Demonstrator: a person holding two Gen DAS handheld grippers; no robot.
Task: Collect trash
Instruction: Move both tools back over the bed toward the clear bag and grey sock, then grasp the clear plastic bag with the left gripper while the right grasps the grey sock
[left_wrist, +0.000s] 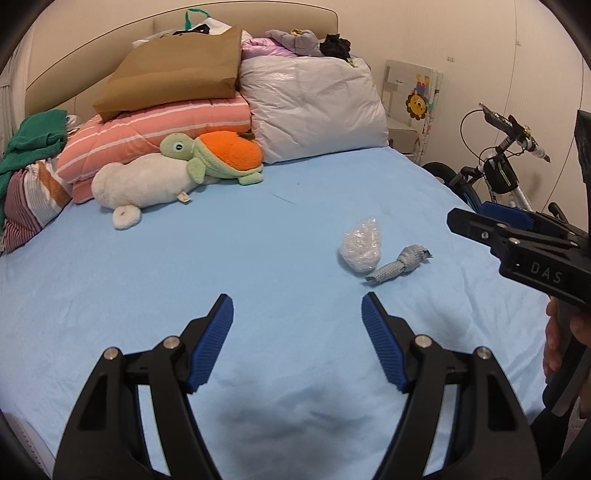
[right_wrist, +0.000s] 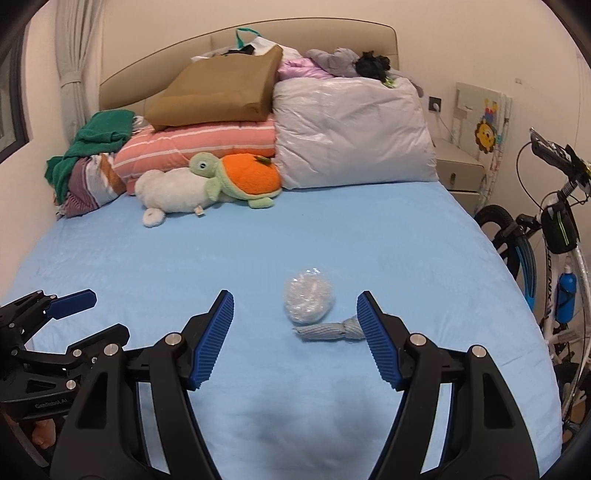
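Note:
Two pieces of trash lie side by side on the light blue bed sheet (left_wrist: 184, 266): a crumpled clear plastic ball (left_wrist: 361, 246) (right_wrist: 308, 298) and a twisted grey wrapper (left_wrist: 400, 264) (right_wrist: 330, 330). My left gripper (left_wrist: 297, 306) hovers over the sheet, open and empty, with the trash ahead and to its right. My right gripper (right_wrist: 295, 304) is open too; the plastic ball sits just beyond its fingertips, and the wrapper's knotted end is by its right finger (right_wrist: 376, 339). In the left wrist view the right gripper (left_wrist: 517, 240) enters from the right edge, held by a hand (left_wrist: 561, 332).
At the head of the bed are a turtle plush (left_wrist: 218, 157), a white plush (left_wrist: 144, 184), a striped pink quilt (left_wrist: 159, 133), a brown paper bag (left_wrist: 173, 74) and a bagged pillow (left_wrist: 314, 107). A bicycle (right_wrist: 554, 240) stands beside the bed's right edge, next to a nightstand (right_wrist: 458, 170).

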